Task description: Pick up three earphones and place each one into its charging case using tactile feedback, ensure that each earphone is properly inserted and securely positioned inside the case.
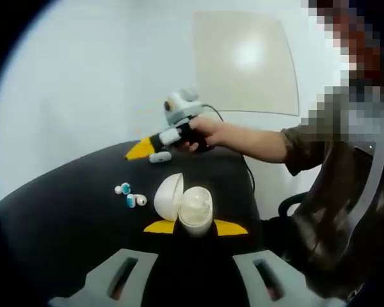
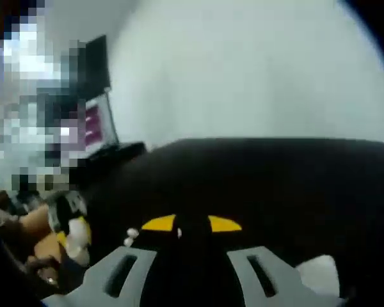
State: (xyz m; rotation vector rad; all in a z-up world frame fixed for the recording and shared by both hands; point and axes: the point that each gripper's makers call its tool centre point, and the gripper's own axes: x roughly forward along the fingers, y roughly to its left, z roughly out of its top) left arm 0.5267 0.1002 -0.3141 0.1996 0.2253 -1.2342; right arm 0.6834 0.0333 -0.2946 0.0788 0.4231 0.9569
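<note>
A white egg-shaped charging case (image 1: 187,203) stands with its lid swung open to the left. My left gripper (image 1: 195,228) is shut on its base, one yellow tip on each side. Two white and teal earphones (image 1: 123,188) (image 1: 136,201) lie on the black table (image 1: 64,217) just left of the case. Farther back a hand holds my right gripper (image 1: 142,150) above the table, its yellow tip pointing left. In the right gripper view its jaws (image 2: 192,225) stand apart over dark tabletop, with a small white speck at the left tip. The view is too blurred to tell what the speck is.
A person in a dark olive sleeve (image 1: 333,192) stands to the right of the table. In the right gripper view a hand with the other gripper (image 2: 67,236) shows at the lower left, a laptop (image 2: 97,125) stands at the back left, and a white patch (image 2: 320,274) lies at the lower right.
</note>
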